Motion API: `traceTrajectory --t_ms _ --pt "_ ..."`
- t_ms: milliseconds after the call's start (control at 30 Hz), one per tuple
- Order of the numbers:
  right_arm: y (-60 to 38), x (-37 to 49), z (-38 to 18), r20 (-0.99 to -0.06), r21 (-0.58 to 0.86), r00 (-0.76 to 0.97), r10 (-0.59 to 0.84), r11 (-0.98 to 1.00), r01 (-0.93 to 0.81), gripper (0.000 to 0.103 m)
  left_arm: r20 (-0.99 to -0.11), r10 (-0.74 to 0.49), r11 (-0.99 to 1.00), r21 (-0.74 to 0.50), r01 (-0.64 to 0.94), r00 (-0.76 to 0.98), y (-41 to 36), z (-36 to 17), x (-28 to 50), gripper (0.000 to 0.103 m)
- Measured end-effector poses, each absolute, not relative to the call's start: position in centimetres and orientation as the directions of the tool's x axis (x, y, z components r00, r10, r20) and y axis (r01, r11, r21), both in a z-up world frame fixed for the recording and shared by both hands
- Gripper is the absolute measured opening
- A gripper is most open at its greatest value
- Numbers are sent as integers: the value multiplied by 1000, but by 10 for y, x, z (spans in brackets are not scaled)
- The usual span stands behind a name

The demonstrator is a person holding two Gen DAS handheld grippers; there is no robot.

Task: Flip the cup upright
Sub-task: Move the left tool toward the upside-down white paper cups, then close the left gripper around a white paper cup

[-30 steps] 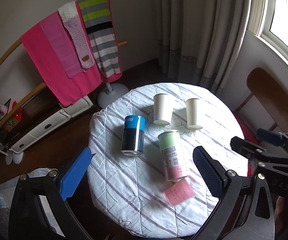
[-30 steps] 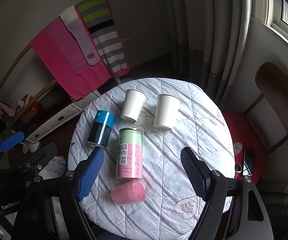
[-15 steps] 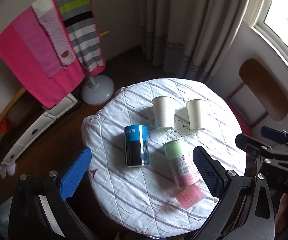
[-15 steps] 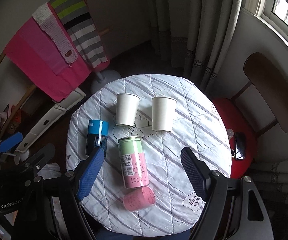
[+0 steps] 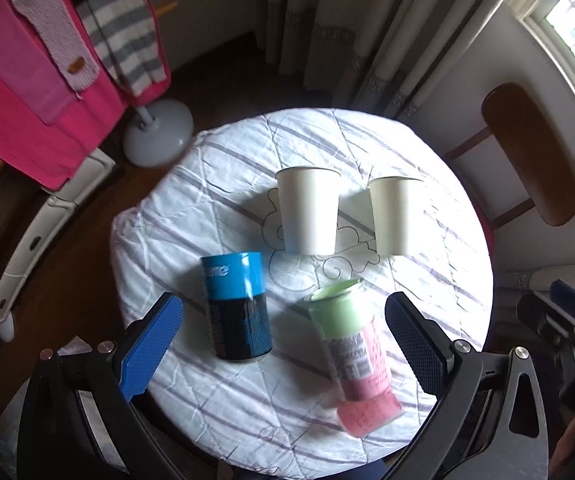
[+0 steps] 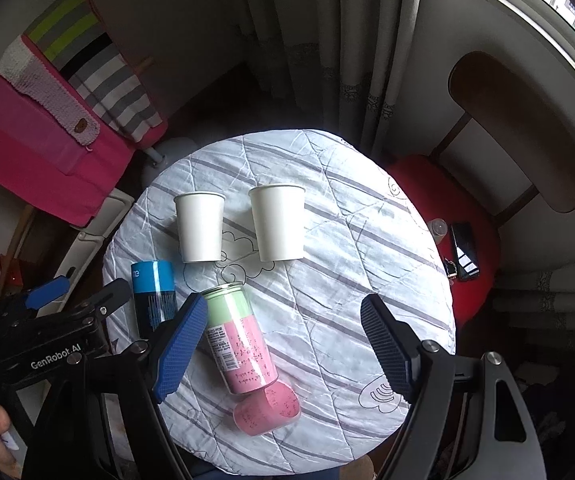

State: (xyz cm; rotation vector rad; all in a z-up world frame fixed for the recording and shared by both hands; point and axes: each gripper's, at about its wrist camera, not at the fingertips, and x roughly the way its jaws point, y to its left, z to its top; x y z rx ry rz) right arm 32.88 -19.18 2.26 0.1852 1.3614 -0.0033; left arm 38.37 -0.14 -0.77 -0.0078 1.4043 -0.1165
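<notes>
1. Find the pink cup [image 6: 267, 408]. It lies on its side near the 6 o'clock edge of the worktop [image 6: 367, 240]. It is right next to the bottom of the green and pink can [image 6: 239, 340], maybe touching it.
2. Your right gripper [image 6: 283, 304] is wide apart and holds nothing. It hangs above the worktop, and the pink cup is low in its view, a bit to the left. I think this one is better placed to do the job.
3. Your left gripper [image 5: 281, 308] is wide apart too, with nothing in it. Hold it away from the blue can [image 5: 237, 304], which stands just in front of it.
4. Come down slowly at the 6 o'clock side, so you do not bump the green and pink can.
5. Put one finger on each side of the pink cup, across its round body. I cannot tell which way its mouth points, so look before you turn it.
6. Squeeze softly. The cup looks thin and may squash.
7. Lift a little, tip the mouth up, and set it flat.
8. Stay clear of the two white cups [image 6: 201, 226] at 12 o'clock.
</notes>
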Motion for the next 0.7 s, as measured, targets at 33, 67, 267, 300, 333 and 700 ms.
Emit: traceTrajectory --t_ms 33,67,267,300,333,700 --pt "-193 333 18 -974 130 201 107 986 108 80 -984 -86 994 -75 73 154 -4 -13 389 102" --pt "-195 337 13 -975 132 195 110 986 105 80 -985 -84 995 -74 71 149 -8 -19 397 102" --pt "-206 361 -21 -980 153 145 139 984 91 80 -999 -47 994 -45 97 18 -31 -75 436 102" --pt "-208 363 -24 -979 161 141 147 983 91 80 -999 -36 995 -34 97 21 -32 -80 440 102" --pt "-209 366 -28 -978 169 140 156 982 86 80 -1000 -13 995 -11 101 16 -36 -88 445 102" --pt "-223 393 -55 -978 191 102 184 979 70 80 -995 2 998 -4 61 -95 -48 -145 484 101"
